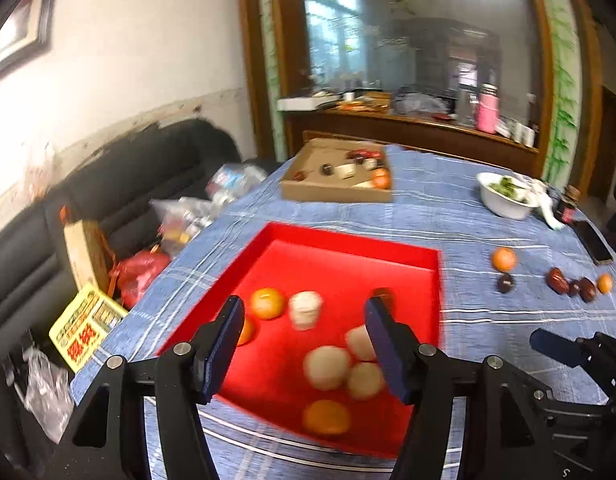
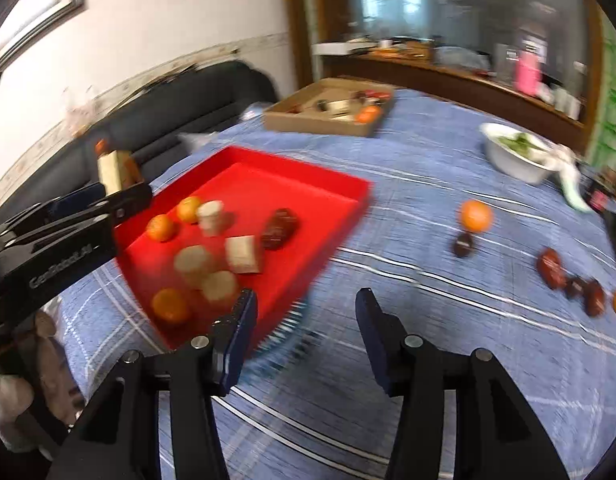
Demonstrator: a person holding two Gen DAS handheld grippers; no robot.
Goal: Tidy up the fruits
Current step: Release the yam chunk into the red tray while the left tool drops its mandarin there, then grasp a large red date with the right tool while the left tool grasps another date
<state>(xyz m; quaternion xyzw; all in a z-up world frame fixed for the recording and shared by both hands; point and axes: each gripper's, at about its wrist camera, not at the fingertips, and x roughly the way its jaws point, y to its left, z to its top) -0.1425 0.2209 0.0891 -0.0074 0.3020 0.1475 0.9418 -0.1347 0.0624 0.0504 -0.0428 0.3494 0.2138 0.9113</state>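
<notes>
While the blue checked tablecloth [image 2: 427,208] takes up most of what I see, the red tray [image 1: 347,248] on its left part is where the sorting goes on: it already holds several oranges, pale round pieces and one dark fruit. I judge I am between picks, since my left gripper [image 1: 304,344] hangs over the tray with its tongs spread and nothing between them, and my right gripper [image 2: 306,328] is likewise spread and empty just beside the tray's near corner. Next I would carry the right one toward the loose orange [image 2: 475,216] and the dark fruit [image 2: 463,245] touching it (both views are blurred, so I would settle first).
</notes>
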